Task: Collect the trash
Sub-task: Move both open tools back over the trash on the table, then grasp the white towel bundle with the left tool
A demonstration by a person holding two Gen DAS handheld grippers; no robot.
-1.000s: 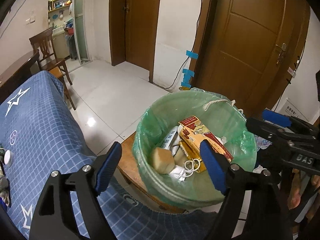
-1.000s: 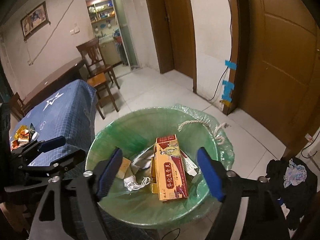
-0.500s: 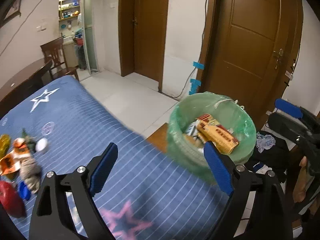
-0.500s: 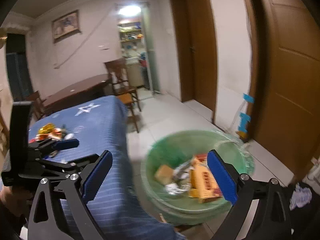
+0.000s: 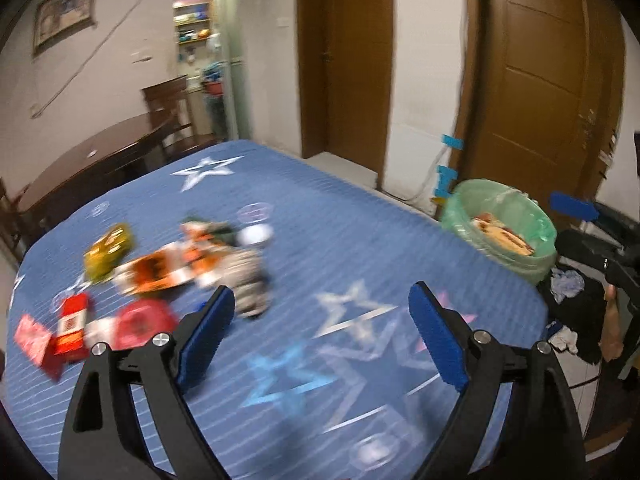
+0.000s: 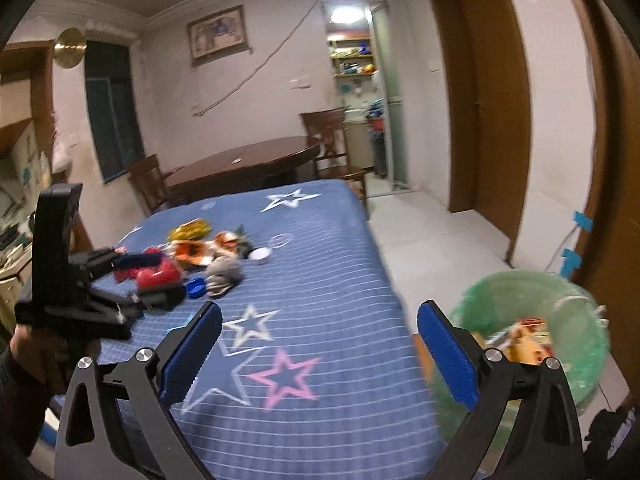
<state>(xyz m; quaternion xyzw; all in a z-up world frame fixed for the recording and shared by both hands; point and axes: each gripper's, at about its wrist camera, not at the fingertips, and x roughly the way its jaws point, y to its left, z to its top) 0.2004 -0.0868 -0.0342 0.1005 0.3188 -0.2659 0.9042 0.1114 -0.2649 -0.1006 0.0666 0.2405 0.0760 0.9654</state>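
Beside the blue star-patterned tablecloth [image 5: 360, 248], past its far right corner, the green-lined bin [image 5: 500, 220] already holds part of the job: a red-and-yellow carton [image 6: 528, 340] and some other bits lie inside it; so the collecting is under way, not finished.

On the tablecloth, towards its left side and well apart from the bin, a heap of trash [image 5: 176, 268] is left: orange-and-white wrappers, a gold foil packet [image 5: 108, 252], a grey crumpled wad [image 5: 250, 280], a red lid-like piece [image 5: 144, 320], a red packet [image 5: 70, 326], a small blue cap [image 6: 196, 289] and a white round piece [image 5: 256, 236]; blur keeps me from naming them more closely.

The left gripper [image 5: 320, 340] hangs over the near half of the tablecloth, its blue pads spread wide with nothing between them; the right gripper [image 6: 320, 354] hangs over the near edge of the tablecloth on the bin's side, likewise spread wide and empty, its jaws having just been opening; neither carries anything.

As a judgement: both hands are free for another pick from the heap; the left sits nearer to it, just beside the red piece in the right camera's view; several more trips between heap and bin look needed before the tablecloth is cleared.
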